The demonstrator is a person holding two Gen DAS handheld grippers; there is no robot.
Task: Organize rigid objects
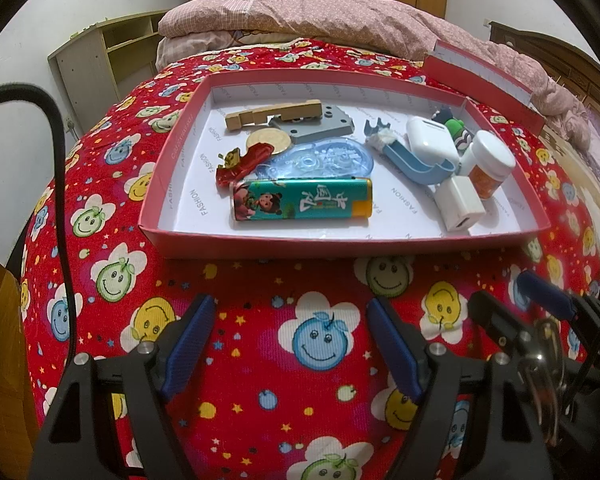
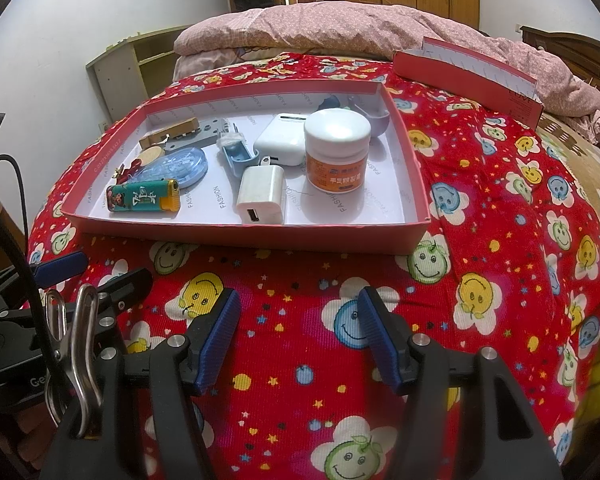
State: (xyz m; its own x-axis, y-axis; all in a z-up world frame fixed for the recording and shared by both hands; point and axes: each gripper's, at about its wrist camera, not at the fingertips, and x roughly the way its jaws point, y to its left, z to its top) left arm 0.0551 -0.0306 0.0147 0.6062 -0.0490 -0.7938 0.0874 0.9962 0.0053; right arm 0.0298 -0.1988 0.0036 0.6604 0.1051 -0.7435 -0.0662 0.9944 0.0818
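Fingers of the left gripper (image 1: 290, 344) and right gripper (image 2: 298, 338) stand apart, holding nothing, above the red bedspread (image 2: 292, 360). Ahead of both lies the red tray (image 2: 244, 236), containing a lighter (image 1: 302, 199), white charger (image 2: 262, 195), orange-labelled jar (image 2: 336, 156), white case (image 1: 432, 140) and blue tape dispenser (image 1: 324, 158). Small items behind the jar are partly hidden. Beyond it, a second red box (image 2: 464, 76) sits on the bed.
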